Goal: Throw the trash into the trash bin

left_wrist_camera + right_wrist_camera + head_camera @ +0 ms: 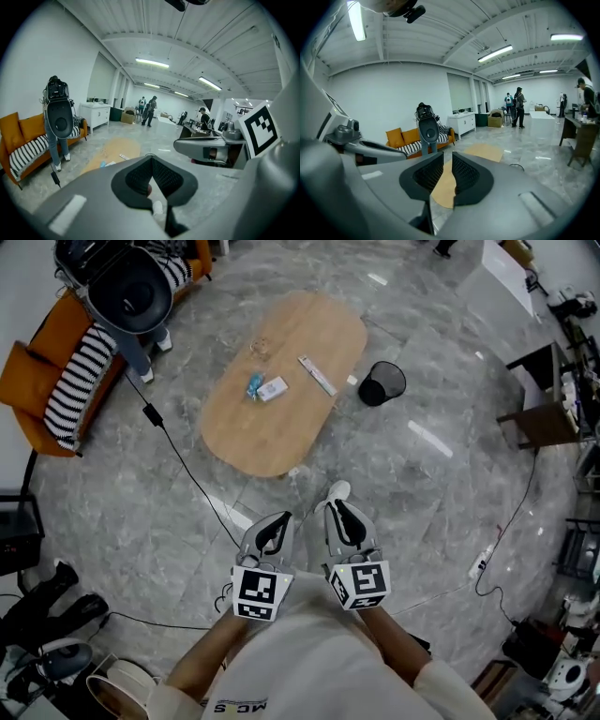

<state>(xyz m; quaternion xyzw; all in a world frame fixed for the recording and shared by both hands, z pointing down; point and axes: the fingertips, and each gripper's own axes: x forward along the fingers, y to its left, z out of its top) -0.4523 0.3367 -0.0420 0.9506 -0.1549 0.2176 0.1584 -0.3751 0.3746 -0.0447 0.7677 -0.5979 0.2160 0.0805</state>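
Inspecting the head view, I find the trash, a blue wrapper point(254, 385), a white card point(273, 388) and a long strip point(317, 375), on the desk point(281, 432), well ahead of both tools; the strip lies diagonally across it; the left tool point(275, 521) is closed and empty; the right tool point(339, 509) is narrowly parted, empty, and nearer the trash bin point(382, 383); only this view shows the bin plainly.

Bright ceiling strip lights point(152, 63), sheen on the marble floor point(431, 439), strong fisheye edges.
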